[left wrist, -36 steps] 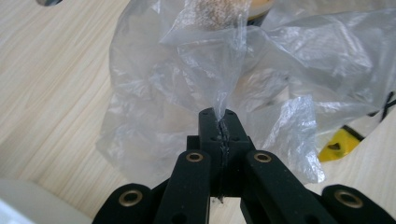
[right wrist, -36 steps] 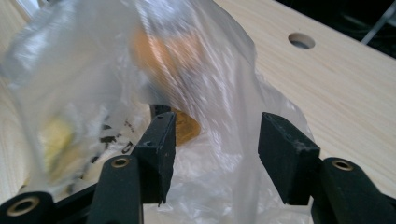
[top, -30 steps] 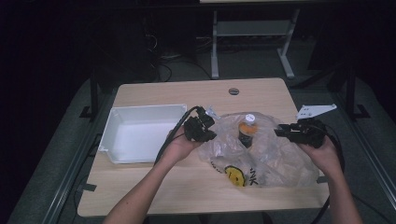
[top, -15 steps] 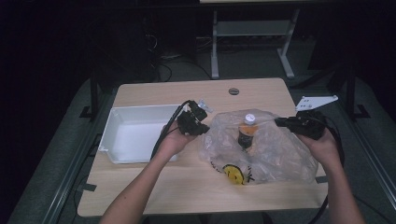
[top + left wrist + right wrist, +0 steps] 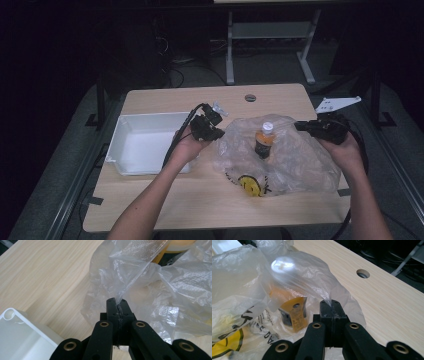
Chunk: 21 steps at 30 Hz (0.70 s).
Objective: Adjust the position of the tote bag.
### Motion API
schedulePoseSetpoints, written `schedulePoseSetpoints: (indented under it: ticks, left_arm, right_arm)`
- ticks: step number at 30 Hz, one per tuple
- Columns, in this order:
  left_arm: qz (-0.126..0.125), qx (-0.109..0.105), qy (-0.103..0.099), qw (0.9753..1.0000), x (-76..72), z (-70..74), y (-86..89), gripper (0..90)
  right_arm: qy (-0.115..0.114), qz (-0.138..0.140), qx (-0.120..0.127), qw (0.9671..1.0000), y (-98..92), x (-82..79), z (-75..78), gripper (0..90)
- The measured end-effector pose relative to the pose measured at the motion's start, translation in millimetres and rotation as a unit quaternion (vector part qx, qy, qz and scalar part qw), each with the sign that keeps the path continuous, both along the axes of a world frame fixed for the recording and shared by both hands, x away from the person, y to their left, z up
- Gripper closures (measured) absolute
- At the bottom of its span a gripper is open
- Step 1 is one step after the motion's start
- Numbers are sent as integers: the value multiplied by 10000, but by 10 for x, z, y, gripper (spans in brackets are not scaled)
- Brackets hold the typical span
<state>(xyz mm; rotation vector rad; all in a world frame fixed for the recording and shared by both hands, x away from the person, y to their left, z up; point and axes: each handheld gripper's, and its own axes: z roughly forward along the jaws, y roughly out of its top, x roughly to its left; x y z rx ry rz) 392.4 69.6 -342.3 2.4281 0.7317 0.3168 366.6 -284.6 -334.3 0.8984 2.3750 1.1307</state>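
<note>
On the near half of the wooden table (image 5: 200,200), two forearms come in from the bottom edge, one hand on each gripper. Clear plastic bag (image 5: 285,160) lies crumpled right of table centre, yellow round print on its near edge, black lettering beside it. Left gripper (image 5: 216,134) sits at the bag's left edge, jaws closed flat on a pinch of film; in the left gripper view the film (image 5: 130,287) rises taut from between the tips of the left gripper (image 5: 117,302). Right gripper (image 5: 301,126) at the bag's right far edge, jaws also clamped tight on bag film; the right gripper view shows the film (image 5: 312,282) pulled up from the tips of the right gripper (image 5: 331,305). Bag stretched between the two, mouth side raised off the table. Bottle (image 5: 263,141) stands upright inside the bag, between the grippers, white cap, orange label; right gripper view shows it through the film (image 5: 292,312), cap blurred. White tray (image 5: 131,125) left of the bag, just beside the left hand, touching the table's left part. Farther back, round hole (image 5: 250,97) in tabletop near far edge. Beyond the table, dark floor, metal frame legs (image 5: 230,55).
</note>
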Motion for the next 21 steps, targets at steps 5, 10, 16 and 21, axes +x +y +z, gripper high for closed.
schedulePoseSetpoints:
  ticks: [5, 10, 16, 21]
  left_arm:
    - [37, 14, 10, 10000, 42, -30, -19, 900]
    - [84, 37, 46, 9999, 73, -54, -32, 900]
    - [80, 5, -72, 9999, 58, 2, -10, 900]
    - [125, -78, -131, 9998, 55, 46, 13, 900]
  right_arm:
    - [130, -66, -53, 9999, 24, 64, -51, 897]
    - [244, -85, -99, 9996, 56, 107, -94, 897]
    - [148, -144, -110, 9997, 75, 82, -63, 897]
    - [50, -94, -32, 9999, 45, 53, 8, 897]
